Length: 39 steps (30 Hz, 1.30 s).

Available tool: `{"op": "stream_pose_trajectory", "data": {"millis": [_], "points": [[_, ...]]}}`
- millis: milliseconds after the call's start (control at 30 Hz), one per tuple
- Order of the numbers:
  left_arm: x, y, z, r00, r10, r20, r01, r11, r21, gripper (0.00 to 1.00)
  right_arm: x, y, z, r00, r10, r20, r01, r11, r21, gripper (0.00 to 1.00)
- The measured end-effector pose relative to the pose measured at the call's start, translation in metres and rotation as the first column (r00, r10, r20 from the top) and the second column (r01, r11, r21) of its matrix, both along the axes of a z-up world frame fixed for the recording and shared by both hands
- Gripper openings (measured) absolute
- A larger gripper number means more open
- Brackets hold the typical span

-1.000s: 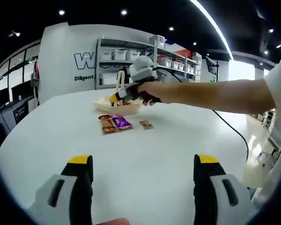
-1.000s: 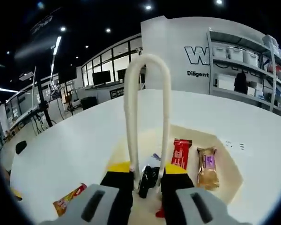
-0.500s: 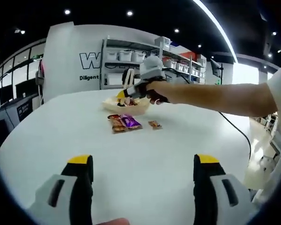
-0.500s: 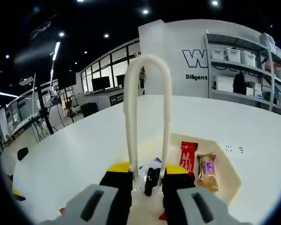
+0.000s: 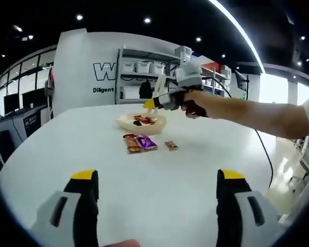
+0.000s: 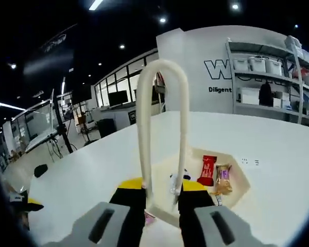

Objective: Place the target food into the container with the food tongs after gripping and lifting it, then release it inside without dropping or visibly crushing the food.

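My right gripper (image 6: 162,186) is shut on the cream food tongs (image 6: 162,103), whose bend rises ahead of the jaws. Nothing shows between the tongs' arms. Below and beyond them the cream container (image 6: 242,181) holds a red bar (image 6: 208,169), a brown packet (image 6: 222,178) and a dark-and-white packet (image 6: 179,177). In the left gripper view a hand holds the right gripper (image 5: 162,101) above the container (image 5: 124,122). My left gripper (image 5: 157,177) hangs open over the near part of the table, with nothing between its jaws.
On the white table (image 5: 159,170) in front of the container lie an orange-brown bar (image 5: 131,143), a purple packet (image 5: 145,141) and a small brown snack (image 5: 171,145). A cable (image 5: 265,154) runs off to the right. Shelves (image 5: 144,77) with bins stand behind.
The right gripper has risen from the container with the tongs. The dark packet that sat between the tongs' arms now lies in the container. The left gripper stays open.
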<state>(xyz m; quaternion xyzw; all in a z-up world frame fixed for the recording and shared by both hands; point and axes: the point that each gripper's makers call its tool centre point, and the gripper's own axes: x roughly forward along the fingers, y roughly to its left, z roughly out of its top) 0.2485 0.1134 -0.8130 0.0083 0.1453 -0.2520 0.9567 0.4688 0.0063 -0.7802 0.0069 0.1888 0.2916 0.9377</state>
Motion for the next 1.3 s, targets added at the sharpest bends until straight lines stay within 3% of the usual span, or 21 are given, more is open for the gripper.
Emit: {"op": "stream_pose_trajectory", "data": {"millis": [333, 767, 900, 1067, 1300], "points": [[-0.02, -0.007, 0.017, 0.999, -0.007, 0.034, 0.007, 1.0, 0.004, 0.95, -0.036, -0.014, -0.001, 1.0, -0.017, -0.018, 0.018, 1.0, 0.022, 0.18], [-0.043, -0.005, 0.025, 0.998, 0.006, 0.056, -0.009, 0.999, 0.048, 0.93, -0.062, -0.012, -0.047, 0.995, -0.074, -0.065, 0.075, 0.997, 0.006, 0.18], [-0.049, -0.002, 0.024, 0.999, 0.004, 0.053, -0.007, 0.998, 0.059, 0.93, -0.064, -0.007, -0.054, 0.995, -0.088, -0.051, 0.088, 0.996, -0.02, 0.18], [-0.05, 0.007, 0.024, 0.998, 0.025, 0.051, -0.028, 0.998, 0.061, 0.92, -0.067, -0.01, -0.058, 0.996, -0.093, 0.002, 0.092, 0.988, -0.125, 0.19], [-0.05, 0.002, 0.027, 0.998, 0.015, 0.059, -0.018, 0.998, 0.054, 0.9, -0.073, -0.023, -0.06, 0.995, -0.097, 0.009, 0.098, 0.983, -0.157, 0.19]]}}
